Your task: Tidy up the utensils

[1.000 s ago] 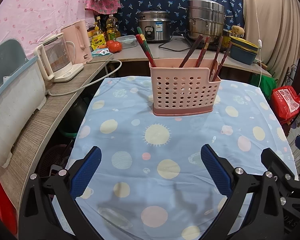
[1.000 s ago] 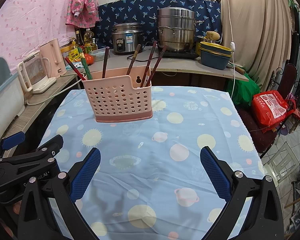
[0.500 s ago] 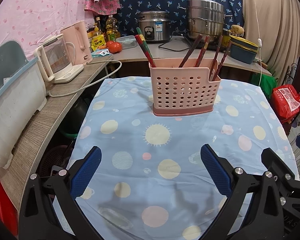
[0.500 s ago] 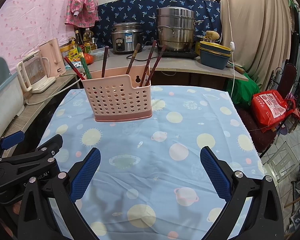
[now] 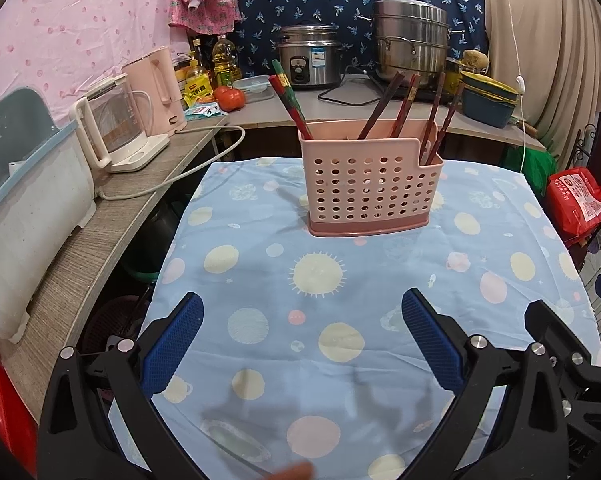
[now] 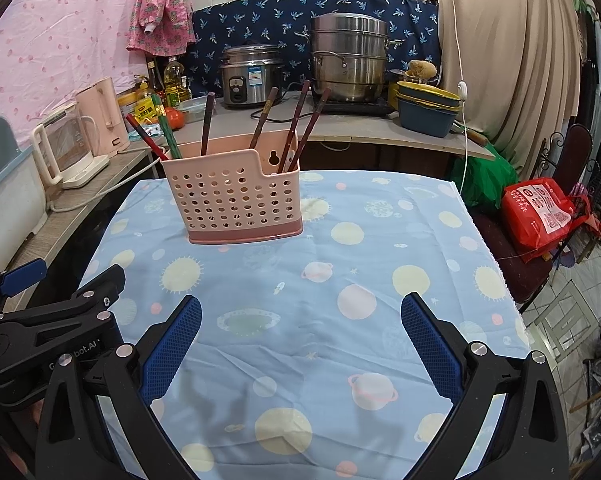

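Standing at upper centre of the frame, pink holder (image 5: 370,184) with chopsticks (image 5: 380,106) is seen on the surface (image 5: 260,280); possibly six sticks. Left tongs (image 5: 302,346) and right tongs (image 6: 300,344) are spread, empty.

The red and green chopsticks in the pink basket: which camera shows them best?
The right wrist view: there the red chopstick and the green chopstick stand apart in the pink basket. In the left wrist view they overlap, so they are harder to separate.
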Demonstrator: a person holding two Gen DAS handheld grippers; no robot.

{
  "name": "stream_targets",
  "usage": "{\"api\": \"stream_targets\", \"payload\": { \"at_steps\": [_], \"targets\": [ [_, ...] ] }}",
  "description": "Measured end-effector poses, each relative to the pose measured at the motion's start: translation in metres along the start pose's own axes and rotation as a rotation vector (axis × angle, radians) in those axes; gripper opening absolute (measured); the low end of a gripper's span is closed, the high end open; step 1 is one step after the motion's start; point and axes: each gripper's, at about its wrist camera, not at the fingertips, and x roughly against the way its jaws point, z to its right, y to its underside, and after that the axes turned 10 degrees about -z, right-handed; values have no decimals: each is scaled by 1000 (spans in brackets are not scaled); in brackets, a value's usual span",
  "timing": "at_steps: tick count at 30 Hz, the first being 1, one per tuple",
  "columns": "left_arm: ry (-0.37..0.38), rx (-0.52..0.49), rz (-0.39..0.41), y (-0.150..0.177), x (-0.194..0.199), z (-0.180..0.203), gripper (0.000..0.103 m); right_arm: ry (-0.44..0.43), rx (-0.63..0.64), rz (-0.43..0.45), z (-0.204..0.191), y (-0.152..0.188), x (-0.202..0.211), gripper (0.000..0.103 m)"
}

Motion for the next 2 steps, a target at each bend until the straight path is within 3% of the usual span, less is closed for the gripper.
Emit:
{"api": "stream_targets", "payload": {
  "at_steps": [2],
  "targets": [
    [4,-2,-5,-1,0,2,95,3,3,-3,0,0,0,96]
  ]
}}
